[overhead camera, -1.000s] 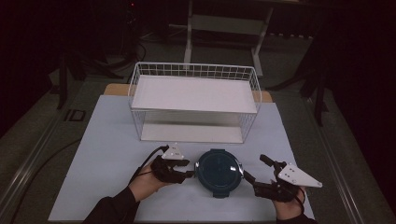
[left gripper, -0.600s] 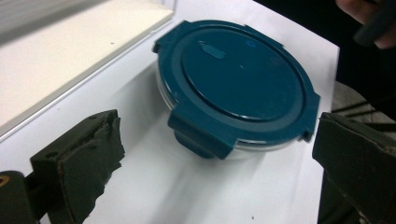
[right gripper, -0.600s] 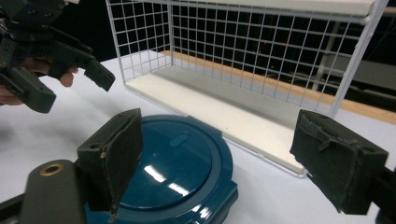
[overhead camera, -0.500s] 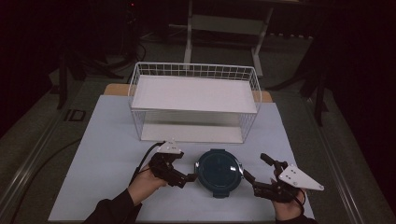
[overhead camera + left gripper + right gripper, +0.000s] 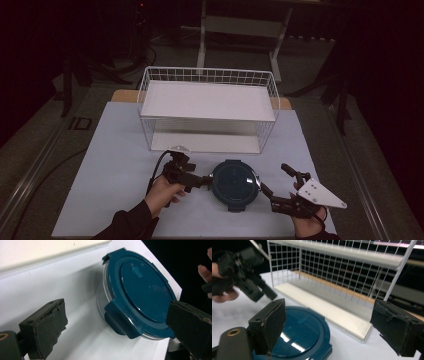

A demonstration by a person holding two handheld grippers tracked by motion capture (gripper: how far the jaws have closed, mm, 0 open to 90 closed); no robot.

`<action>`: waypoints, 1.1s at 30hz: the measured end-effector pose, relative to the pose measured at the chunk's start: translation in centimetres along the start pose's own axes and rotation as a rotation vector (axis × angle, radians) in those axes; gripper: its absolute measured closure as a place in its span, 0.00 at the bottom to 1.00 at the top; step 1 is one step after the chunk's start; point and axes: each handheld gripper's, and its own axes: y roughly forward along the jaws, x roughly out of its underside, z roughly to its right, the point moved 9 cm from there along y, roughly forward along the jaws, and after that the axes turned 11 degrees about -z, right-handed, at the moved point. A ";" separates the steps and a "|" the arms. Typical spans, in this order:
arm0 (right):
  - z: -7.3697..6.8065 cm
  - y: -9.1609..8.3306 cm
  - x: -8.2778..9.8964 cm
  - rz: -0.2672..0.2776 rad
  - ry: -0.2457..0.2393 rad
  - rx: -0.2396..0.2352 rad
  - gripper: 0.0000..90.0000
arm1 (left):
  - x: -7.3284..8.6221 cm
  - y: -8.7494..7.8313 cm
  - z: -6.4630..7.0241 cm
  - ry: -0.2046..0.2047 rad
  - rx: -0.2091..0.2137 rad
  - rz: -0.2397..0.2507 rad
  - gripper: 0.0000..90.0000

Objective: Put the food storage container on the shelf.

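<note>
**A:** Two claws, both spread wide and holding nothing. The left claw (image 5: 206,181) sits at the left edge of the round container (image 5: 235,184), its tips close to the blue lid's (image 5: 146,293) rim; the right claw (image 5: 276,186) waits just off the container's right side.

**B:** And seen from the left one itself?

**A:** Its jaws stand either side of a latch tab (image 5: 118,321), one out over the bare sheet, the other near the lid's edge. Neither is touching it, as far as I can tell.

**B:** So which step is this?

**A:** I judge it the approach: both claws are closing in from opposite sides, with no grip made yet. The next move calls for bringing each in level with the rim and squeezing evenly, or the container may slide on the smooth white surface (image 5: 110,165).

**B:** Where does the container sit?

**A:** At the near middle of the surface, just in front of the wire rack (image 5: 207,107).

**B:** Counts?

**A:** One container with one lid, one rack with two white shelves, two claws, two hands.
</note>
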 end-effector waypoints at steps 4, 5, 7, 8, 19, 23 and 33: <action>-0.1 0.0 0.0 -0.003 -0.011 0.003 0.14 | 0.3 0.7 -0.2 -0.058 0.032 -0.052 0.05; -0.2 0.0 0.0 -0.004 -0.005 -0.007 0.14 | 0.3 1.1 -0.1 -0.096 0.063 -0.064 0.05; -0.3 0.3 0.2 -0.028 0.000 -0.008 0.13 | 0.2 1.2 0.0 -0.123 0.076 -0.078 0.10; -0.4 0.4 0.2 -0.031 -0.002 -0.010 0.12 | 0.2 1.3 0.0 -0.134 0.076 -0.084 0.15; -1.1 0.7 0.0 -0.030 -0.007 0.012 0.12 | 0.4 2.2 0.1 -0.234 0.140 -0.120 0.48; -1.0 0.8 0.1 -0.037 0.002 0.009 0.12 | 0.5 2.3 0.3 -0.242 0.182 -0.137 0.55; -0.9 1.2 0.7 -0.088 0.033 -0.026 0.14 | 0.7 2.0 0.7 -0.204 0.180 -0.131 0.58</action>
